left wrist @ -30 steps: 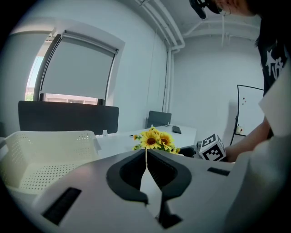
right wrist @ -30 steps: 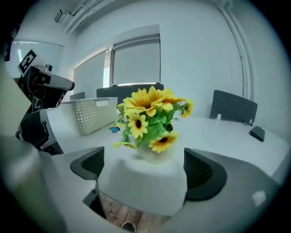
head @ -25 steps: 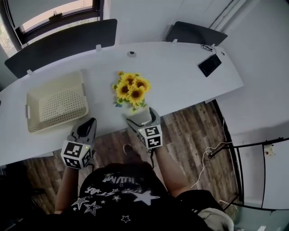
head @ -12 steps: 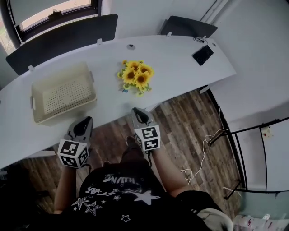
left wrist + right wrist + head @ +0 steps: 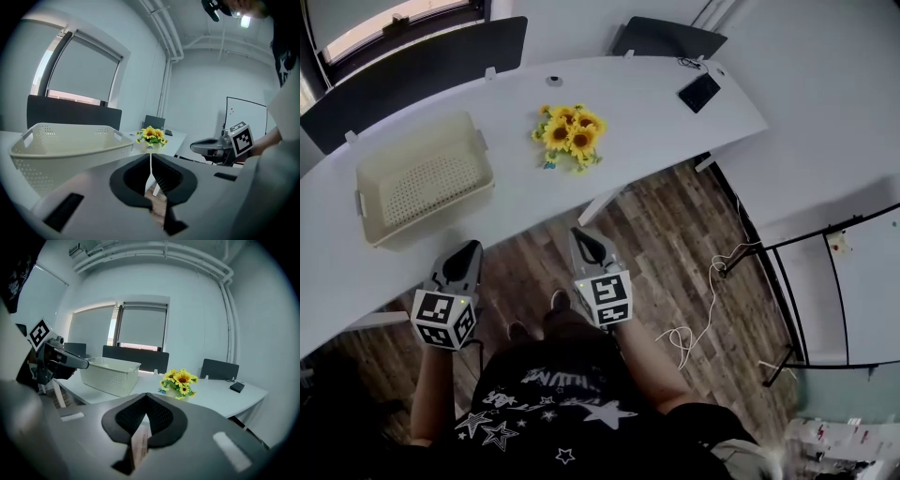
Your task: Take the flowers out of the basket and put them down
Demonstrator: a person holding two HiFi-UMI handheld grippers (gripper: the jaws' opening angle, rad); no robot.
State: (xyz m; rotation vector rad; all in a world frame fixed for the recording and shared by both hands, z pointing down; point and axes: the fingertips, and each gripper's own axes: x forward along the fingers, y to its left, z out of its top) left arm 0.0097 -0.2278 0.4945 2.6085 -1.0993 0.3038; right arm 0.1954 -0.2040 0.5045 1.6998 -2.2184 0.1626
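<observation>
A bunch of yellow sunflowers [image 5: 569,136] stands on the white desk [image 5: 666,141], to the right of the cream perforated basket [image 5: 431,222], which holds nothing. Both grippers hang off the desk's front edge, over the wooden floor and close to the person's body. My left gripper [image 5: 469,248] is shut and holds nothing. My right gripper [image 5: 581,234] is also shut and holds nothing. In the left gripper view the flowers [image 5: 151,136] and basket [image 5: 70,145] lie well beyond the closed jaws [image 5: 150,157]. The right gripper view shows the flowers [image 5: 178,379] far past its jaws [image 5: 146,395].
A black phone [image 5: 698,92] lies at the desk's far right end, and a small round object [image 5: 551,82] sits near the back edge. Dark chairs [image 5: 666,39] and screens stand behind the desk. A white cable [image 5: 703,319] trails on the floor to the right.
Both grippers have pulled back from the desk toward the person. The right gripper's jaws, open near the flowers before, have shut. The flowers stay on the desk.
</observation>
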